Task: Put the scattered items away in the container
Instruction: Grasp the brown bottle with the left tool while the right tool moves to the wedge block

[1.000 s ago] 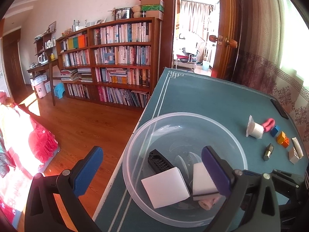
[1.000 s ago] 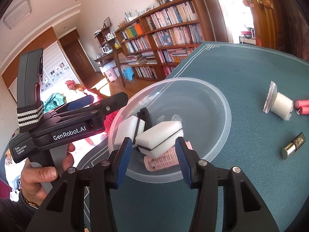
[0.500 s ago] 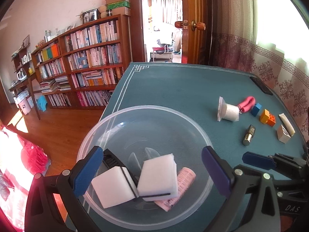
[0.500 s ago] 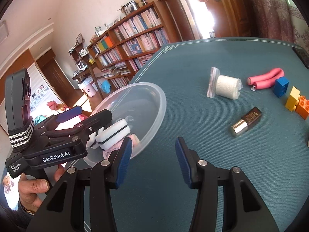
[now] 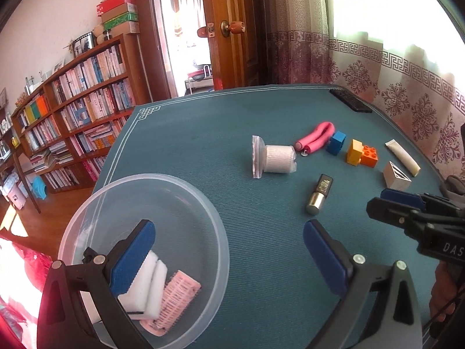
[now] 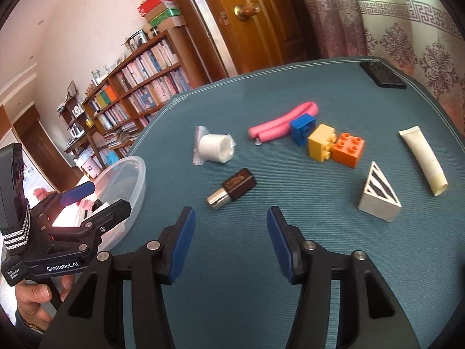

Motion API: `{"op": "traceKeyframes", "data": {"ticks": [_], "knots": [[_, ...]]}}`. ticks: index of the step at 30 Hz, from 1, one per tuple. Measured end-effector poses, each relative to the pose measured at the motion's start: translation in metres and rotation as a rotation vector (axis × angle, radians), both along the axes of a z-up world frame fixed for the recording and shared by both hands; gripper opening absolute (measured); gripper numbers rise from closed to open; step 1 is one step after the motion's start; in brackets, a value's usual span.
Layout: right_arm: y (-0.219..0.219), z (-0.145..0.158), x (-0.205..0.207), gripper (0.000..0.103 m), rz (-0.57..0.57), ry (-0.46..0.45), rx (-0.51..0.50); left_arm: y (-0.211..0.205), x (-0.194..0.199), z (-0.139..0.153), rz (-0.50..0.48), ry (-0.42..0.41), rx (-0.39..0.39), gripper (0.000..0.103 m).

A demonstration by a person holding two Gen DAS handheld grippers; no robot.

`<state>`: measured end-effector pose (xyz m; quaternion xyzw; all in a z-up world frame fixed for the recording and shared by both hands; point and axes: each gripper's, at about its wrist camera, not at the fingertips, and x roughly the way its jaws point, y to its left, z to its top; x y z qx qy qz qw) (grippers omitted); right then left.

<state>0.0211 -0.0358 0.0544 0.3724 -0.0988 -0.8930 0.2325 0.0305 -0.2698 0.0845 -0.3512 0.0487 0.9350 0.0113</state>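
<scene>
A clear plastic bowl point(image 5: 186, 197) point(image 6: 136, 174) sits at the table's left edge and holds white sponges point(image 5: 151, 279) and a pink hair roller point(image 5: 177, 299). My left gripper point(image 5: 229, 250) is open, its left finger over the bowl. My right gripper point(image 6: 229, 232) is open and empty above the cloth, just short of a brown lipstick point(image 6: 232, 187) point(image 5: 319, 193). Farther off lie a bagged white roll point(image 6: 215, 148), a pink foam curler point(image 6: 279, 125), blue point(image 6: 302, 126), yellow point(image 6: 321, 142) and orange point(image 6: 347, 149) bricks, a striped wedge point(image 6: 377, 195) and a cream tube point(image 6: 424, 158).
The table wears a teal cloth point(image 5: 203, 133). A black remote point(image 6: 382, 75) lies at its far right corner by the patterned curtain. A bookshelf point(image 5: 81, 110) and an open wooden door point(image 5: 229, 29) stand beyond. A person's hand point(image 6: 37, 299) holds the left gripper.
Both grippers have swung right, away from the bowl and toward the scattered items. The white sponge that lay between the right gripper's fingers now rests in the bowl.
</scene>
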Motion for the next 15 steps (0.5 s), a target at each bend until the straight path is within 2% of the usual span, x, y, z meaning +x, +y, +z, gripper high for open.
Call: {"op": "traceKeyframes", "data": {"ticks": [8, 15], "knots": [[0.055, -0.004, -0.008, 0.055, -0.134, -0.002, 0.003, 0.041, -0.023, -0.012, -0.067, -0.05, 0.03, 0.102], [0.07, -0.007, -0.009, 0.055, -0.178, 0.005, 0.043, 0.066, -0.044, -0.026, -0.106, -0.097, 0.029, 0.102]]}}
